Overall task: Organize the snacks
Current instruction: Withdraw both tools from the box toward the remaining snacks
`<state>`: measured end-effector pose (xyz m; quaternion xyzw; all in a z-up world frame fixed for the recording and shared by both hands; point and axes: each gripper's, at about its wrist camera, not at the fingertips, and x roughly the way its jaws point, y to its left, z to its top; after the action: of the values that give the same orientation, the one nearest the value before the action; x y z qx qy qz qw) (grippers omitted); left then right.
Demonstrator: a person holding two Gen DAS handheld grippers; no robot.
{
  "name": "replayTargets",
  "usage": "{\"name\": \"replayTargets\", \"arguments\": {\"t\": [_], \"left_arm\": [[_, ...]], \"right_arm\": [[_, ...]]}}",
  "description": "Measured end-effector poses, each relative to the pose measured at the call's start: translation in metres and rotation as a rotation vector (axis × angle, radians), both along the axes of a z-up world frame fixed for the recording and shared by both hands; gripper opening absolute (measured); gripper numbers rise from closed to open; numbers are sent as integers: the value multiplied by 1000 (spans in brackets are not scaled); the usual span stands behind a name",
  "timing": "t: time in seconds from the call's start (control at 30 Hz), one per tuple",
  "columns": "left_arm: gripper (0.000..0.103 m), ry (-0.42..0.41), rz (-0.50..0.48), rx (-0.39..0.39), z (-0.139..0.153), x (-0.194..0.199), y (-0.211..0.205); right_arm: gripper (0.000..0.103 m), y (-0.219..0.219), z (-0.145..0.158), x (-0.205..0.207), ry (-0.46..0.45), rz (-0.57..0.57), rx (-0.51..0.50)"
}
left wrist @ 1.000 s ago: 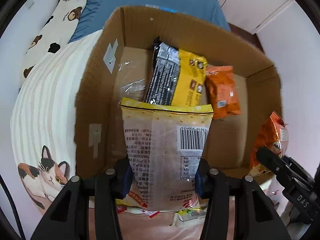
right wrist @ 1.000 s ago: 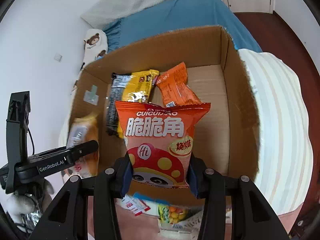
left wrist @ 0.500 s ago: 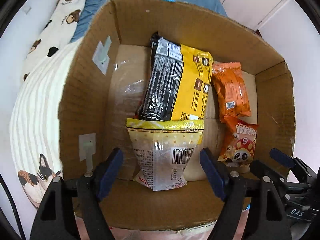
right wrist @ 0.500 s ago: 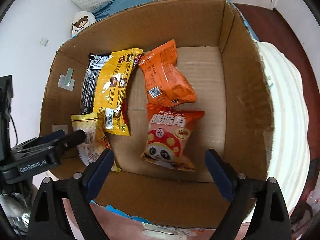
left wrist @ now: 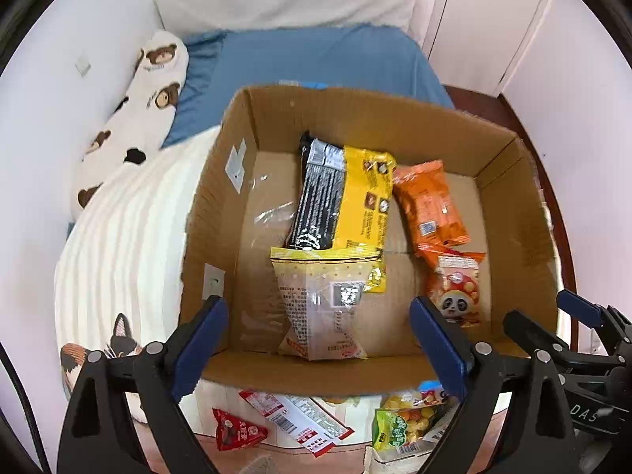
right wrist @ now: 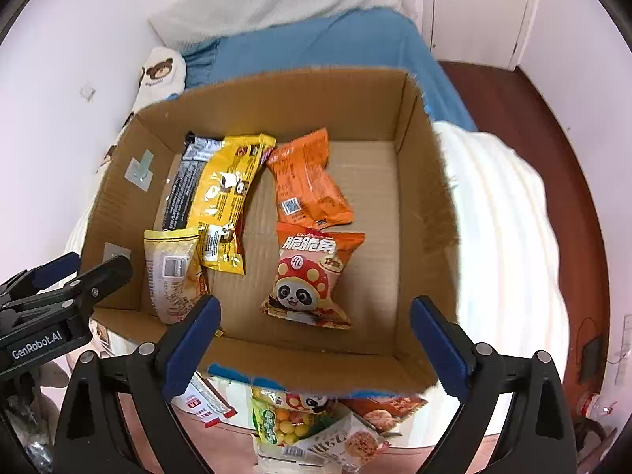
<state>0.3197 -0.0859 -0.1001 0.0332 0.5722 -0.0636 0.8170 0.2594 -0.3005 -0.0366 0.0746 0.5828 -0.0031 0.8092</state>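
Inside box [right wrist: 422, 181], panda packet [right wrist: 312, 276] lengthwise, upright.

Below the cardboard box's [left wrist: 316, 375] near wall, the loose snack packets [right wrist: 316, 426] are partly hidden by that wall and cut off by the bottom edge of both views. The pale packet's [left wrist: 320, 308] barcode and print are too blurred to read. The yellow-and-black packet's [left wrist: 343, 193] lower end lies hidden under it. The cat-print cushion [left wrist: 102, 355] disappears behind a gripper arm.
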Motion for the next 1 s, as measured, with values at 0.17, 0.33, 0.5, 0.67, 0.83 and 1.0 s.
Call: {"name": "replayTargets", "arguments": {"t": [0.17, 0.33, 0.5, 0.67, 0.83, 1.0], "left_arm": [[94, -48, -15, -37, 23, -21, -3], [94, -102, -31, -69, 44, -42, -7], [94, -108, -25, -109, 56, -64, -3], [94, -92, 7, -126, 52, -80, 8], [94, 59, 86, -145, 0, -89, 31], [94, 258, 214, -225, -74, -94, 49]], "right_arm": [[99, -3, 27, -22, -66, -11, -17], [99, -2, 51, -44, -118, -13, -36], [99, -4, 65, -65, -150, -37, -12], [99, -11, 53, -88, -108, -77, 50], [99, -27, -1, -112, 30, -162, 127], [99, -51, -64, -137, 162, -288, 233]]}}
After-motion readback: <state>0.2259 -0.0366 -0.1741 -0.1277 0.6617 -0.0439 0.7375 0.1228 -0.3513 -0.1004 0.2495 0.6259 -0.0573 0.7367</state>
